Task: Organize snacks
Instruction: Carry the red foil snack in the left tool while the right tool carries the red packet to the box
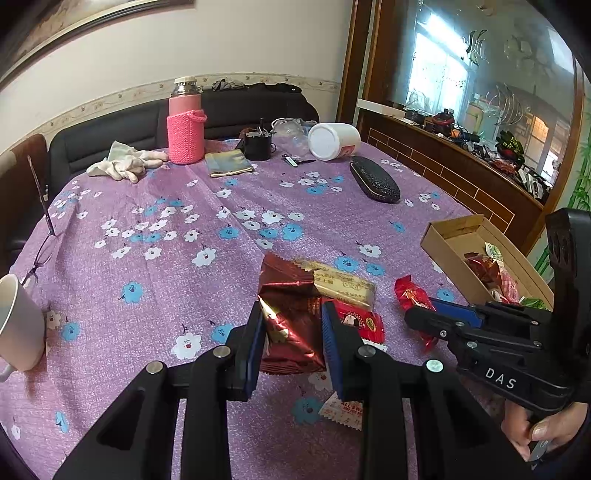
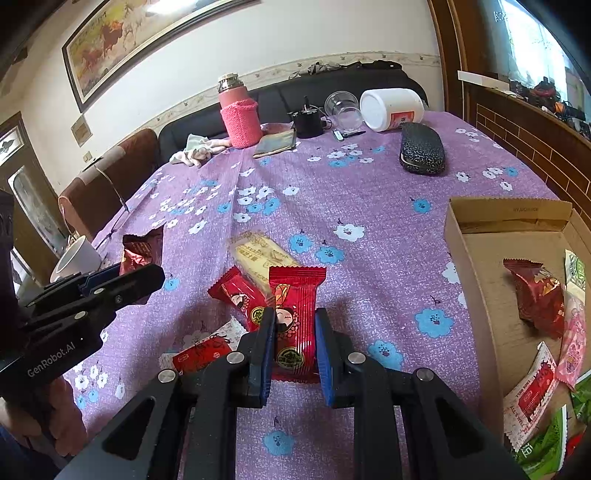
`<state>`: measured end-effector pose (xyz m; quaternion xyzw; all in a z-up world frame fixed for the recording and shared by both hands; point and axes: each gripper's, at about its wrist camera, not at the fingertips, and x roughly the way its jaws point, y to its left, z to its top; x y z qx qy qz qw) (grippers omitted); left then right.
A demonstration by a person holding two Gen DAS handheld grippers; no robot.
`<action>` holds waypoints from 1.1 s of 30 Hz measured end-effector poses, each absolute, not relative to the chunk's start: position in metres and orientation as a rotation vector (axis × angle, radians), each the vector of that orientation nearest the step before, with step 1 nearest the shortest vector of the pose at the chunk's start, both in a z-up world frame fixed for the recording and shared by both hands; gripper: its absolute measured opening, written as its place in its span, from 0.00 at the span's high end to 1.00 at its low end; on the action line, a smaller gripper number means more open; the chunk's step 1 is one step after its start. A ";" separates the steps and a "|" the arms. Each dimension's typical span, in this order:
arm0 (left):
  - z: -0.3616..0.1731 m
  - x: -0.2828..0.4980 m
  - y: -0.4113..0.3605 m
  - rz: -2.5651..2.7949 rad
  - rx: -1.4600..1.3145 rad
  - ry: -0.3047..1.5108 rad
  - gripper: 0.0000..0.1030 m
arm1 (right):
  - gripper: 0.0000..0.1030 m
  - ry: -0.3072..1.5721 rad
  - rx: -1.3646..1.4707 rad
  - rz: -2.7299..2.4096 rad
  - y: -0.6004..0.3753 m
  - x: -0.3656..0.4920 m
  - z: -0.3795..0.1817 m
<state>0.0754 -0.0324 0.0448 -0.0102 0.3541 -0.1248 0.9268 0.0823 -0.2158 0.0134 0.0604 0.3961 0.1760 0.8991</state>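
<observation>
Our desk [image 1: 155,236] wears a purple flowered cloth; a mug [image 1: 16,325] sits at its left edge, a pink flask [image 1: 184,125] and sofa [image 1: 110,129] behind. Left tongs [image 1: 291,332] pinch a maroon packet [image 1: 291,314]; right tongs [image 2: 295,343] pinch a red packet [image 2: 295,295] beside the box [image 2: 476,280].

A cream wall [image 2: 258,40] with a patterned border strip carries a framed horse painting [image 2: 122,33] at far left. A dark sofa [image 1: 122,129] lines that wall. On the right, a wood-framed glass partition [image 1: 480,74] admits daylight.
</observation>
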 end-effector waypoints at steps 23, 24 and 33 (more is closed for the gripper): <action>0.081 0.040 -0.122 -0.461 0.029 0.732 0.72 | 0.79 0.691 0.329 0.222 -0.312 0.026 0.054; 0.082 0.038 -0.131 -0.482 0.020 0.737 0.72 | 0.79 0.691 0.345 0.206 -0.324 0.022 0.055; 0.064 0.017 -0.248 -0.712 -0.019 0.820 0.72 | 0.79 0.722 0.444 0.003 -0.430 -0.020 0.041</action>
